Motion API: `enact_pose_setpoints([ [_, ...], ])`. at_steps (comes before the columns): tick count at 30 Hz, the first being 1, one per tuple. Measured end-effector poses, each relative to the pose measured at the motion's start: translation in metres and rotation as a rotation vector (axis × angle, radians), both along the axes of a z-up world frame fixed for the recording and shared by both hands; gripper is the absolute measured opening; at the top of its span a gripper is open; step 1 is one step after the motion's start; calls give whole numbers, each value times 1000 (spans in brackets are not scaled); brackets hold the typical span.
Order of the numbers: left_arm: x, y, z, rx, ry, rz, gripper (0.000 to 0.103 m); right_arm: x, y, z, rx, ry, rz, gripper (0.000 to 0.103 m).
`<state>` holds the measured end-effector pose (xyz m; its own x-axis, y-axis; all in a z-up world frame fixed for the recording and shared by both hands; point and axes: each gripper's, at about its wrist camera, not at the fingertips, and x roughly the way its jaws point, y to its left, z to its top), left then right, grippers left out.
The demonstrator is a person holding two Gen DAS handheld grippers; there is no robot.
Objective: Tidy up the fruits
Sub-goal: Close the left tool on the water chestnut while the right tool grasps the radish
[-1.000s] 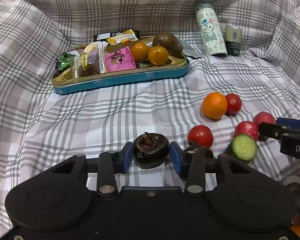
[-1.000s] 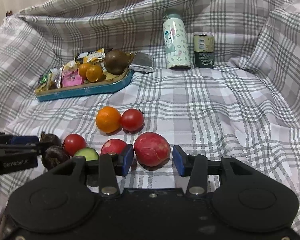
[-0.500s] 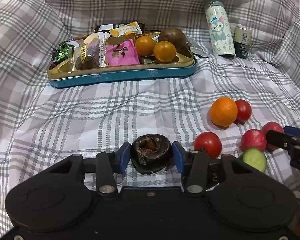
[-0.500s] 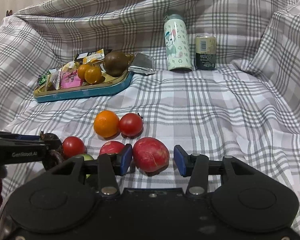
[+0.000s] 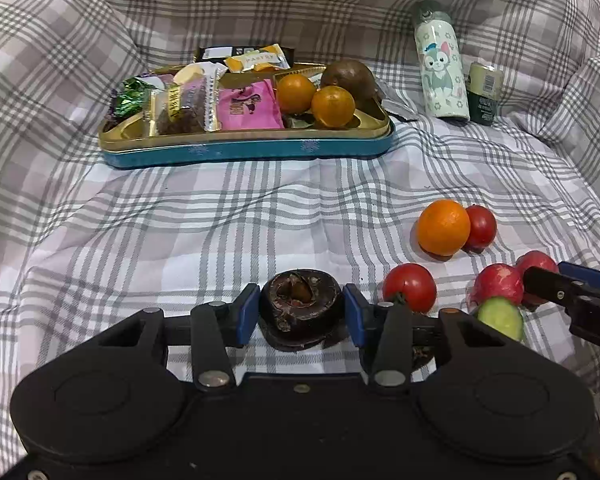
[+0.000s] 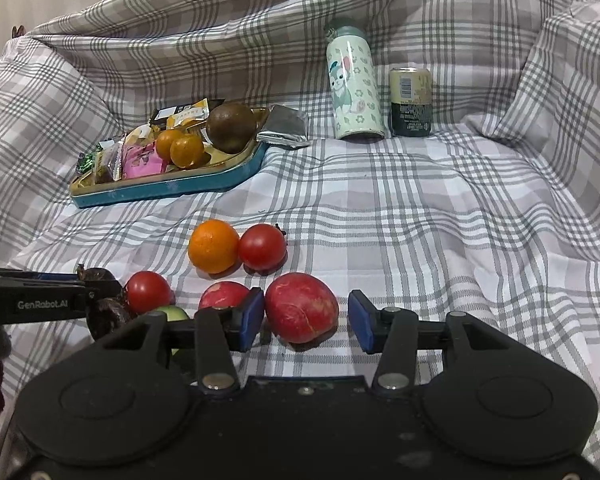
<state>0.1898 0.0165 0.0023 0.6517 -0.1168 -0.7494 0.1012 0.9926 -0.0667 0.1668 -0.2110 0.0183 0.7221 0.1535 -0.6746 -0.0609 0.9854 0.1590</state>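
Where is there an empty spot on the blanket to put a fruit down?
Bare cloth lies between the blue tray and the left gripper, and right of the red fruit, below the bottle and can. The tray and the tomatoes around the orange are crowded.

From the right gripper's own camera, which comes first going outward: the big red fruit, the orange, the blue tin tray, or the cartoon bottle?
1. Big red fruit, between the right gripper fingers, which look open.
2. Orange, ahead, slightly left, on the cloth.
3. Blue tin tray, farther back on the left.
4. Cartoon bottle, upright at the back, slightly right.
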Motion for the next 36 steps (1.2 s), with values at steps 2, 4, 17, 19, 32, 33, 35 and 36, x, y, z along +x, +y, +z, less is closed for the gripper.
enact_pose_setpoints([
  [2, -4, 1, 4, -10, -3, 3, 52, 0, -2, 0, 14, 6, -2, 50],
  [4, -8, 2, 7, -17, -4, 2, 52, 0, -7, 1, 24, 2, -20, 50],
  [17, -20, 3, 10, -15, -10, 2, 52, -10, -23, 10, -9, -69, -137, 51],
  [19, -20, 3, 10, -16, -11, -1, 52, -10, -13, 9, -47, -76, -89, 51],
  [32, -31, 2, 12, -10, -17, -15, 52, -41, -13, 11, -88, -69, -89, 51],
  [33, -31, 1, 13, -14, -19, -16, 52, -42, -10, 12, -102, -87, -74, 51],
  [35, -33, 0, 15, -21, -24, -17, 52, -41, -1, 13, -125, -109, -39, 52],
  [36, -34, 0, 16, -23, -27, -18, 52, -39, 3, 11, -134, -105, -20, 52],
])
